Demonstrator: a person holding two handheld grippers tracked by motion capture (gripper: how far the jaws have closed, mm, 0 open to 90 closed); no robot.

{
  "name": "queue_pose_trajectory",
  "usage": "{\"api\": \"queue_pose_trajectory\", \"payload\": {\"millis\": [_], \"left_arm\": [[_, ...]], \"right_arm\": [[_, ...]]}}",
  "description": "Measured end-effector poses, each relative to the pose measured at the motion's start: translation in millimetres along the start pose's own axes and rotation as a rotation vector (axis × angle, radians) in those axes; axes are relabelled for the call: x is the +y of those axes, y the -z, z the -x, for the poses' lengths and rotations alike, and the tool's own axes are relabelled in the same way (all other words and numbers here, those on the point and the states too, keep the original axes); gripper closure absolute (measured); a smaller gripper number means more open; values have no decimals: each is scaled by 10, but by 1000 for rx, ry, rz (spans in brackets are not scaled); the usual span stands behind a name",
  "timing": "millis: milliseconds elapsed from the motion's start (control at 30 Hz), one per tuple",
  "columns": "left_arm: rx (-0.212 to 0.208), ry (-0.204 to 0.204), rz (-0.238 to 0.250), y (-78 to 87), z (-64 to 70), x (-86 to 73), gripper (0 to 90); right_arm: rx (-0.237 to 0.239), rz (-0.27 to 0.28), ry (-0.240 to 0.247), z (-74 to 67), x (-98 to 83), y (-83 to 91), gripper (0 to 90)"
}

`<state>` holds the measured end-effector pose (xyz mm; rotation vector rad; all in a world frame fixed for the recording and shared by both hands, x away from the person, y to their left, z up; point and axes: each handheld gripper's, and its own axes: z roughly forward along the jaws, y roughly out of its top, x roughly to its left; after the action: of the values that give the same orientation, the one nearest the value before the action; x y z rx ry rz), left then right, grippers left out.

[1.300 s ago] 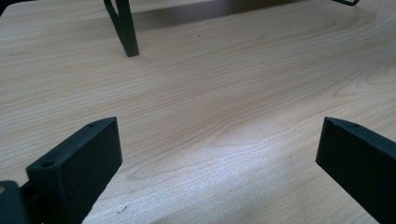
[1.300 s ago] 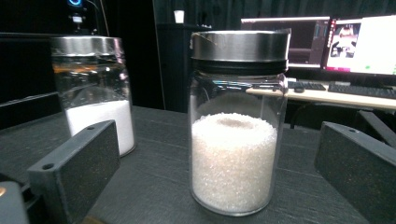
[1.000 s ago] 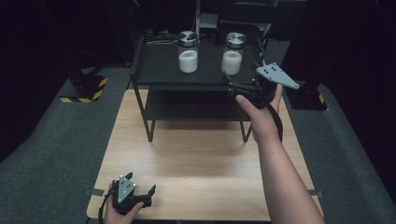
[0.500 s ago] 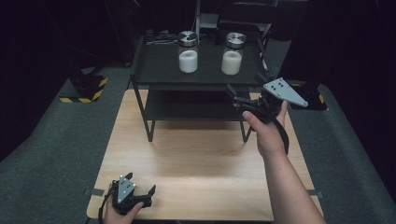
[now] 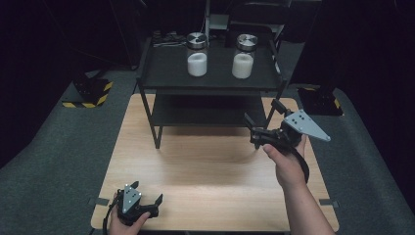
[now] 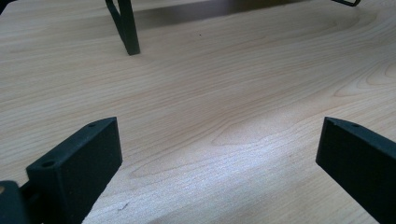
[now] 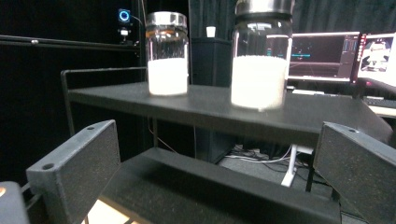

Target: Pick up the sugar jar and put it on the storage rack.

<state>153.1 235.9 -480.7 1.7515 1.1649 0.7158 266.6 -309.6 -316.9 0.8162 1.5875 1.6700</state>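
Two glass jars with metal lids, each about half full of white powder, stand on the top of a black two-tier shelf (image 5: 161, 78): the left jar (image 5: 196, 54) (image 7: 167, 53) and the right jar (image 5: 243, 55) (image 7: 260, 58). My right gripper (image 5: 264, 112) (image 7: 219, 172) is held in the air in front of the shelf's right side, open and empty, pointing at the jars. My left gripper (image 5: 147, 192) (image 6: 215, 154) rests low at the table's near left corner, open, with only bare wood between its jaws.
The shelf stands at the far end of a light wooden table (image 5: 205, 166) (image 6: 210, 93); one shelf leg (image 6: 126, 28) stands ahead of the left gripper. Monitors (image 7: 322, 56) glow behind the shelf. Grey floor surrounds the table, with a yellow-black striped base (image 5: 88, 93) at far left.
My right gripper has drawn back from the right jar on the shelf's top and lowered toward the table's right side. The left gripper has stayed put.
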Motion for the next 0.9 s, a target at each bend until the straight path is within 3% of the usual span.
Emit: {"api": "queue_pose_trajectory", "payload": {"millis": [533, 900], "left_arm": [[-7, -6, 1, 6, -7, -4, 6], [-8, -11, 2, 9, -7, -6, 6]], "right_arm": [[-11, -37, -15, 58, -367, 380, 1], [-46, -97, -31, 76, -682, 631, 1]]}}
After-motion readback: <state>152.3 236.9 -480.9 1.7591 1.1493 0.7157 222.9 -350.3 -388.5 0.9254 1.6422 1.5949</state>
